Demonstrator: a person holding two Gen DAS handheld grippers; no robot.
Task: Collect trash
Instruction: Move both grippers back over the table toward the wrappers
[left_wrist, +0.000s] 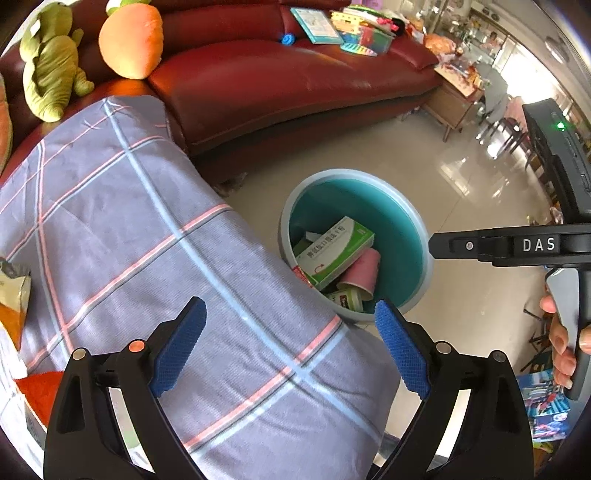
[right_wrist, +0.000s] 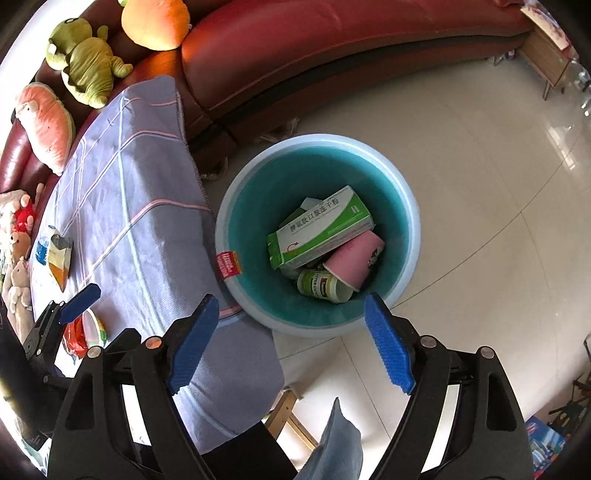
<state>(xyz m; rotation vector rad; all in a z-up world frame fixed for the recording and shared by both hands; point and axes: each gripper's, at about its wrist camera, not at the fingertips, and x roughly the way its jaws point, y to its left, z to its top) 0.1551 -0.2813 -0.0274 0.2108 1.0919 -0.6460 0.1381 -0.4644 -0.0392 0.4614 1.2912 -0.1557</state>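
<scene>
A round light-blue bin (right_wrist: 412, 236) stands on the floor beside the table; it also shows in the left wrist view (left_wrist: 424, 266). Inside lie a green-and-white box (right_wrist: 321, 229), a pink paper cup (right_wrist: 352, 258) and a green-labelled bottle (right_wrist: 321, 284). My right gripper (right_wrist: 291, 339) is open and empty, just above the bin's near rim. My left gripper (left_wrist: 290, 347) is open and empty over the checked tablecloth (left_wrist: 147, 240). On the table lie a snack packet (right_wrist: 59, 254), a small blue-labelled item (right_wrist: 42, 249) and a red wrapper with a bowl (right_wrist: 83, 332).
A red leather sofa (left_wrist: 288, 81) curves behind the table, with plush toys (left_wrist: 51, 62) and books (left_wrist: 317, 24) on it. A red label (right_wrist: 227, 264) hangs at the tablecloth's edge near the bin. Glossy tiled floor (right_wrist: 480, 184) lies right of the bin.
</scene>
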